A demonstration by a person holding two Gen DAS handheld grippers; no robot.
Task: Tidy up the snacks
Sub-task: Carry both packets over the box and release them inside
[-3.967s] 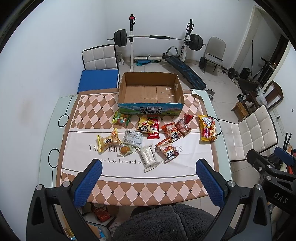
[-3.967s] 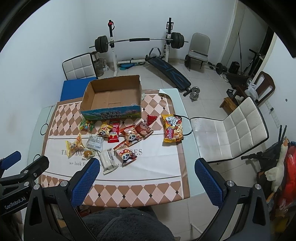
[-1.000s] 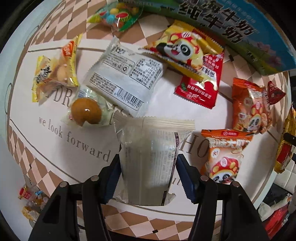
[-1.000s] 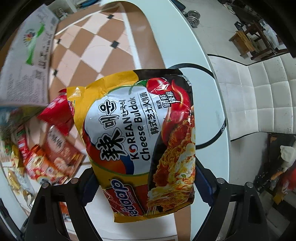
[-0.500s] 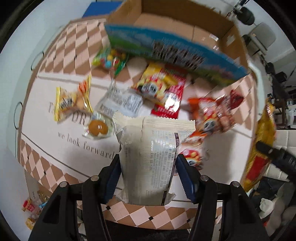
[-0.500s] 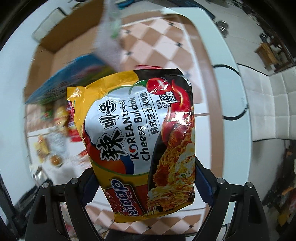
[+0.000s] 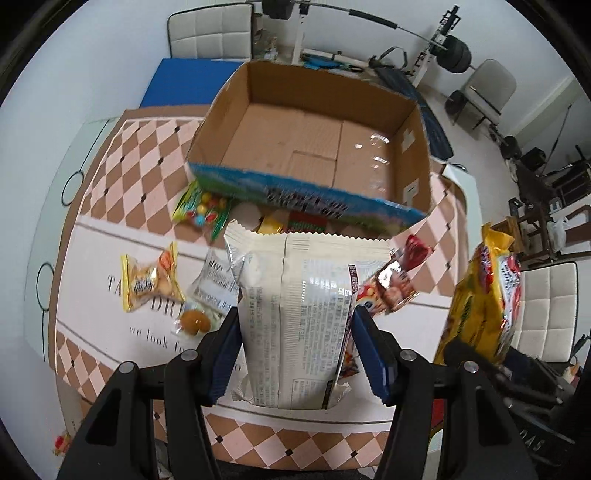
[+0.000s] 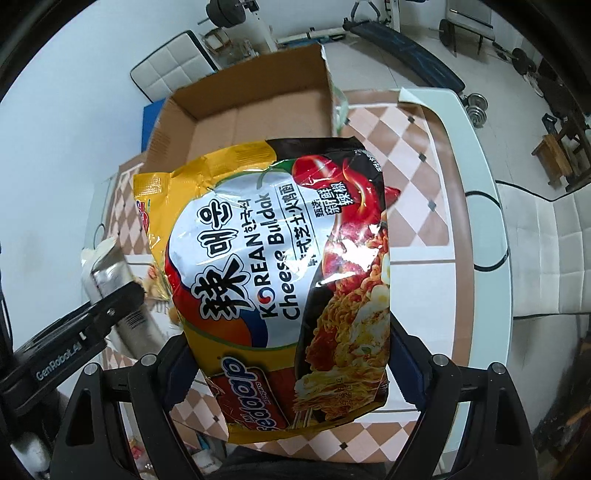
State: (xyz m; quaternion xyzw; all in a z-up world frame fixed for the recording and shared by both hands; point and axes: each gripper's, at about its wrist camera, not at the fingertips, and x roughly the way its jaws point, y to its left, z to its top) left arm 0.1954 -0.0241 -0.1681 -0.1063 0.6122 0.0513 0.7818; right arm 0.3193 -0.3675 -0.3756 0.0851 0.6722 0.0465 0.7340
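Note:
My left gripper (image 7: 295, 350) is shut on a white snack packet (image 7: 299, 314) and holds it above the table, in front of the open cardboard box (image 7: 317, 147), which is empty. My right gripper (image 8: 291, 354) is shut on a big yellow noodle bag (image 8: 280, 273), also lifted, near the box (image 8: 258, 110). The noodle bag shows at the right of the left wrist view (image 7: 484, 299). Several small snacks lie on the tablecloth: a candy bag (image 7: 201, 212), a yellow packet (image 7: 147, 282), a round cake (image 7: 194, 321).
The table (image 7: 96, 155) has a checked cloth. White chairs (image 7: 546, 306) stand to the right and behind. A blue mat (image 7: 184, 83) and a barbell rack (image 7: 369, 22) are beyond the box.
Both grippers have risen and moved toward the box with their packets. The box interior is now in full view in both wrist views.

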